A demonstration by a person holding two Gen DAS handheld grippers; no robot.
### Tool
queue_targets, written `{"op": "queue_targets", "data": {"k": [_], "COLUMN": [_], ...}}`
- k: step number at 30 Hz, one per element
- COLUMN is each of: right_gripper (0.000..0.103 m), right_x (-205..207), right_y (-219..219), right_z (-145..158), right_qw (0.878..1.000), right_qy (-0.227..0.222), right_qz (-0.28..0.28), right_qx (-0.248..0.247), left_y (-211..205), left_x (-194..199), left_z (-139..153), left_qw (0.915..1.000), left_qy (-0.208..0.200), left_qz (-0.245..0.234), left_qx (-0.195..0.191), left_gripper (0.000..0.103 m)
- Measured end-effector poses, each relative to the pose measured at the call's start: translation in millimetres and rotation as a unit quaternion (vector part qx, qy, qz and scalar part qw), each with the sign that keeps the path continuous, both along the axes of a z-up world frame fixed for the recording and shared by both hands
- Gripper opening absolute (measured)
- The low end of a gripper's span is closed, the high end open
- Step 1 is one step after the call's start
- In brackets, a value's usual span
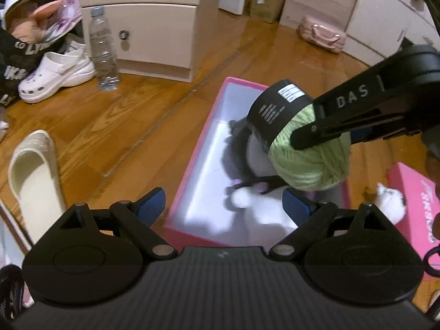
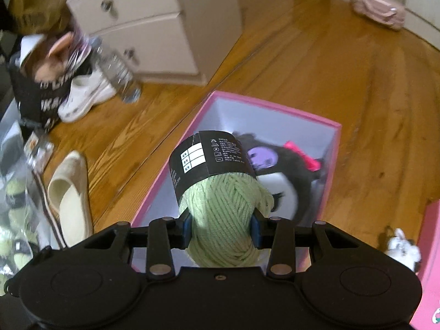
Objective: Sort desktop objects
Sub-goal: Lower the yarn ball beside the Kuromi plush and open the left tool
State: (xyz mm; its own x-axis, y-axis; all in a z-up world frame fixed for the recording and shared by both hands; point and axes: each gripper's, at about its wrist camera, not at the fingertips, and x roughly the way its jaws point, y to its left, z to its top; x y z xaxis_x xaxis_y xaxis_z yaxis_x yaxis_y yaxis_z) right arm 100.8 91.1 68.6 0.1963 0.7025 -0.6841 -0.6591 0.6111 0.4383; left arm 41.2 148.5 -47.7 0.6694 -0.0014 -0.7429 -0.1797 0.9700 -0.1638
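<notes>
Holding a ball of light green yarn (image 2: 224,217) between its two blue pads (image 2: 187,227), our right gripper (image 2: 221,227) has its jaws pressed in on the skein's sides, and the skein's black paper band (image 2: 209,158) faces forward, toward twelve o'clock in the right wrist view. We see the yarn hanging above the open pink box (image 2: 334,143) that sits on the wooden floor (image 2: 357,82). Inside the box, at about one o'clock from the yarn, lies a black-and-white plush toy (image 2: 280,165) with a purple face patch and a pink bow. Our left gripper (image 1: 225,206) is spread wide with nothing between its blue pads (image 1: 152,206), poised over the near end of the same box (image 1: 192,176); from its camera the yarn (image 1: 310,162) and the right gripper's black finger (image 1: 343,115) sit at about two o'clock. Around the box we note a cream slipper (image 2: 71,200) at nine o'clock, a white clog (image 1: 57,74) and a clear plastic bottle (image 1: 103,46) at ten o'clock beside a beige drawer cabinet (image 1: 143,22), a pink handbag (image 1: 323,34) at one o'clock, and a small white plush keychain (image 2: 403,247) just beside a second pink box (image 1: 412,192) at three o'clock.
</notes>
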Motion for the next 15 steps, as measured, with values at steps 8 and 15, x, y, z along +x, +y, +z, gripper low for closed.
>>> {"op": "queue_targets", "data": {"k": [8, 15], "right_gripper": [0.048, 0.058], "right_x": [-12, -8], "right_y": [27, 32], "right_z": [-12, -26], "right_qw": [0.999, 0.996], "right_qy": [0.025, 0.089], "right_qz": [0.020, 0.019], "right_qx": [0.003, 0.017], "left_y": [24, 26], "left_x": [-1, 0], "left_z": [-12, -17], "left_qw": [0.9995, 0.9994], "left_qy": [0.014, 0.016], "left_qz": [0.026, 0.026], "left_qx": [-0.012, -0.018], "left_gripper": [0.093, 0.093]}}
